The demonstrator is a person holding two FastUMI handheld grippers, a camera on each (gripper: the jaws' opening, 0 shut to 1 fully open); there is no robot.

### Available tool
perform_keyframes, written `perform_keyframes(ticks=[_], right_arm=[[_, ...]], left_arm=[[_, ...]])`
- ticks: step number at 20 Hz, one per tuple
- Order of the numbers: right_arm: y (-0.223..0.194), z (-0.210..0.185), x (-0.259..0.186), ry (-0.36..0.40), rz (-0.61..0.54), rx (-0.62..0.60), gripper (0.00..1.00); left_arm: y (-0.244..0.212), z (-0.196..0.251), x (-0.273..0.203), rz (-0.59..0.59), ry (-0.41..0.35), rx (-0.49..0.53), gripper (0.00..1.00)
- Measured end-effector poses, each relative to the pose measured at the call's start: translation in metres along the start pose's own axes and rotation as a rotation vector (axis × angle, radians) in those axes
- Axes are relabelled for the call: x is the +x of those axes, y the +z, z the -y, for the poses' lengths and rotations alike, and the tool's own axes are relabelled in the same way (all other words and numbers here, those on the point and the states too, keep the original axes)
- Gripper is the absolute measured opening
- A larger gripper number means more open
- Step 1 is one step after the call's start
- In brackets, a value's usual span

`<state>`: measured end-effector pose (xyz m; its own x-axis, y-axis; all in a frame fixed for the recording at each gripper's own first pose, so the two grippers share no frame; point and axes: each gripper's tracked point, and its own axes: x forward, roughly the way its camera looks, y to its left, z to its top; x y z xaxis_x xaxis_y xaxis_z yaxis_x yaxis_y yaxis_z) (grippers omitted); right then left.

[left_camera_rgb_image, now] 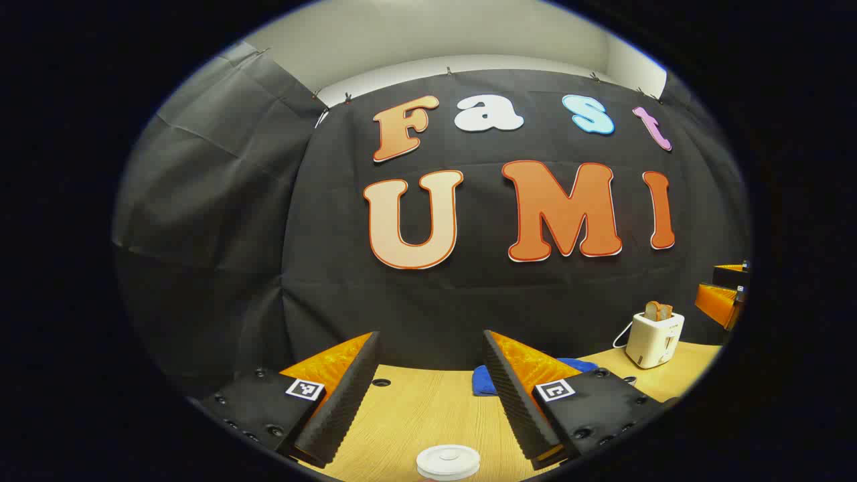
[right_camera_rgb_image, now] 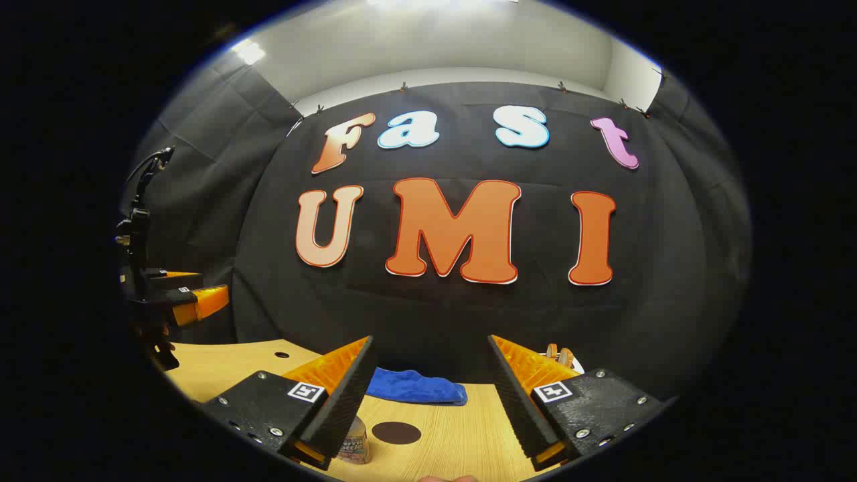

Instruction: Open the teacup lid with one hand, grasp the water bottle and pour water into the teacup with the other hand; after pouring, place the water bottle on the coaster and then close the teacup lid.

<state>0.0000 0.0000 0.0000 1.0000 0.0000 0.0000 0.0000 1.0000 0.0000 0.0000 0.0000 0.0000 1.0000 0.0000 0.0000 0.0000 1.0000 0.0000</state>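
Two grippers, both held above the wooden table [left_camera_rgb_image: 428, 408] with fingers spread wide and nothing between them. Left gripper view, left to right: left gripper [left_camera_rgb_image: 428, 391] over bare wood; a small round hole [left_camera_rgb_image: 381, 383] in the tabletop just past its left finger; the teacup lid [left_camera_rgb_image: 448, 462], white and round, sits low between the fingers, cut off by the bottom edge, so the cup beneath cannot be made out. A blue cloth [left_camera_rgb_image: 483, 380] is partly hidden behind the right finger. Farther right, a white toaster [left_camera_rgb_image: 654, 339] with bread in its slots stands near the table's back edge; the right gripper is cropped at the far right rim. Right gripper view, left to right: the left gripper [right_camera_rgb_image: 194, 301] hangs above the table's left end, well apart. Right gripper [right_camera_rgb_image: 428, 395] over open wood; the water bottle [right_camera_rgb_image: 355, 443] is mostly hidden behind its left finger, label illegible. The dark round coaster [right_camera_rgb_image: 396, 432] lies just beside the bottle, uncovered. The blue cloth lies behind it.
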Motion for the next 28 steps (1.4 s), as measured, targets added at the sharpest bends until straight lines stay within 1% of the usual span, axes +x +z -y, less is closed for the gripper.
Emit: perform_keyframes(ticks=[6,12,22,23,25,28], right_arm=[[-0.001,0.000,0.000,0.003,-0.004,0.001,0.98],[-0.003,-0.002,-0.001,0.009,-0.010,0.004,0.98],[-0.015,-0.009,0.005,0.045,-0.034,0.023,0.98],[-0.016,-0.011,0.004,0.053,-0.034,0.023,0.98],[-0.023,-0.020,0.005,0.090,-0.048,0.040,0.98],[-0.030,-0.035,0.002,0.154,-0.067,0.076,0.98]], left_arm=[[-0.003,-0.001,-0.003,-0.002,0.008,0.007,1.00],[-0.004,0.003,-0.002,-0.003,0.001,0.013,1.00],[-0.017,0.019,0.006,-0.038,-0.041,0.003,1.00],[-0.020,0.022,0.007,-0.045,-0.051,0.002,1.00],[-0.031,0.033,0.008,-0.073,-0.098,0.001,0.99],[-0.046,0.040,0.010,-0.107,-0.127,-0.014,1.00]])
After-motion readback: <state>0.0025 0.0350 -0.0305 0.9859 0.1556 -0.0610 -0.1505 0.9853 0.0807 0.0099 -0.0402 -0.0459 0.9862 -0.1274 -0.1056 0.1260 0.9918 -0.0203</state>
